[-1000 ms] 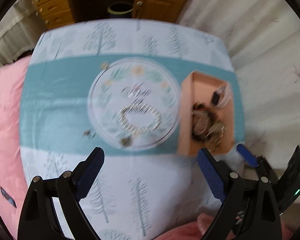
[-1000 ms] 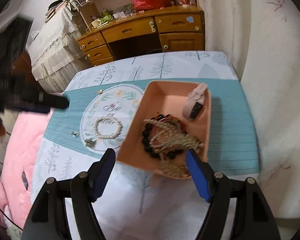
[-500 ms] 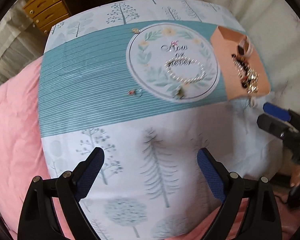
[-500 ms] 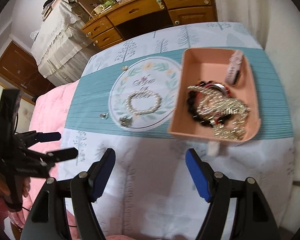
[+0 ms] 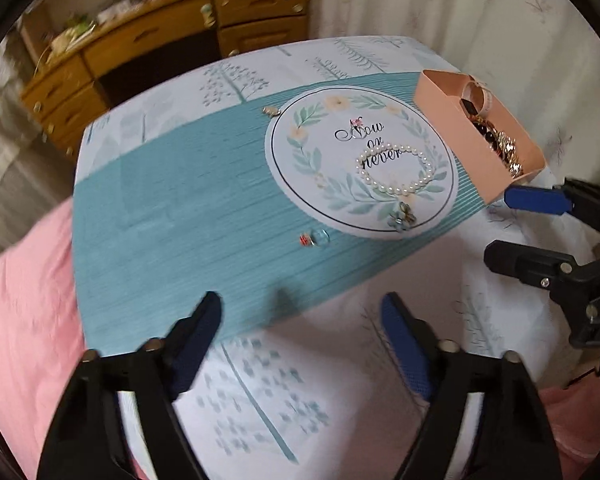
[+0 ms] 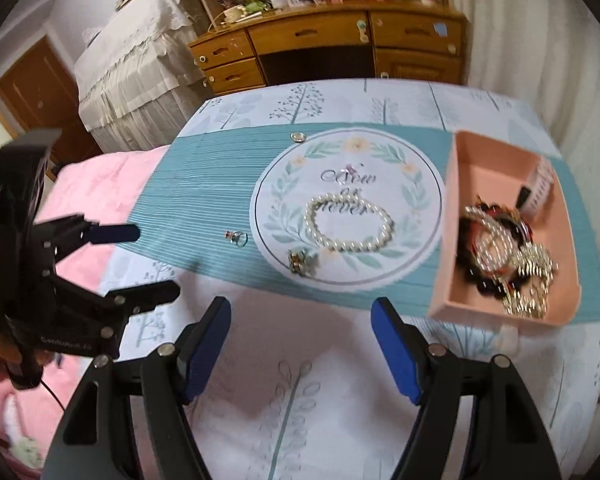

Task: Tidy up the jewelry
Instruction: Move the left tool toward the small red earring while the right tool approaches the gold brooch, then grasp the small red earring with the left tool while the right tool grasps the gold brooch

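With both the left claw [image 5: 300,336] and right claw [image 6: 300,340] spread apart and empty above the surface [image 6: 284,392], the pearl bracelet [image 6: 348,222] lies beside the pink tray [image 6: 444,240], so pinch one bead strand low and lift it gently across the wall.

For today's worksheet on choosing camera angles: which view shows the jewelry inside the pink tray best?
The right wrist view. It looks down into the pink tray, so the beaded bracelets and gold chains lie in plain sight. The left wrist view sees the tray side-on from afar; its near wall hides most of the pile, and only the top of it shows.
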The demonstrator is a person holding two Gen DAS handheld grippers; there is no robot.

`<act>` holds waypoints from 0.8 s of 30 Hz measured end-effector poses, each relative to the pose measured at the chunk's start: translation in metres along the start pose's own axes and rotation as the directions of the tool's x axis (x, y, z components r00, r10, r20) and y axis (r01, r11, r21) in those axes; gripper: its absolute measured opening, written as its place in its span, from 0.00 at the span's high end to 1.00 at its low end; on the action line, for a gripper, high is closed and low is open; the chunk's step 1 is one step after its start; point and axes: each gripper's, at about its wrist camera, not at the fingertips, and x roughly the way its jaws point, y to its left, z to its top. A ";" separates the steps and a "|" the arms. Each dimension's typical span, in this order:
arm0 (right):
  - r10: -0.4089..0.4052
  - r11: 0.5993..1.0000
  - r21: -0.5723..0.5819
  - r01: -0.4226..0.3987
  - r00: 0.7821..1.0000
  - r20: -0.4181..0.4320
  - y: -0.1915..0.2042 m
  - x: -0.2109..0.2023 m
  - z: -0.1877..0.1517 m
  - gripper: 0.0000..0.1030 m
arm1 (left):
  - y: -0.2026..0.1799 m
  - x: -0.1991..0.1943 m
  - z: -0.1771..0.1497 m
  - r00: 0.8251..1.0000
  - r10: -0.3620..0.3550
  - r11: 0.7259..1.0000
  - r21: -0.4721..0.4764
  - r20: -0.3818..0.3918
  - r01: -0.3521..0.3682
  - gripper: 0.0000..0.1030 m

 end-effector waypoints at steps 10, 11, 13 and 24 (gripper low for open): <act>-0.084 0.973 -0.212 0.087 0.996 0.025 0.033 0.043 0.002 0.51 | -0.004 0.035 0.013 0.992 -0.099 0.985 0.149 0.080 0.087 0.59; -0.088 0.973 -0.214 0.090 0.996 0.020 0.033 0.046 0.003 0.53 | -0.004 0.039 0.015 0.992 -0.101 0.984 0.152 0.079 0.088 0.60; -0.100 0.973 -0.210 0.100 0.995 0.010 0.032 0.054 0.005 0.59 | -0.004 0.044 0.018 0.990 -0.112 0.984 0.147 0.080 0.100 0.61; -0.114 0.985 -0.136 0.111 0.993 -0.021 0.021 0.073 0.009 0.85 | 0.005 0.056 0.023 0.986 -0.155 0.982 0.116 0.067 0.146 0.91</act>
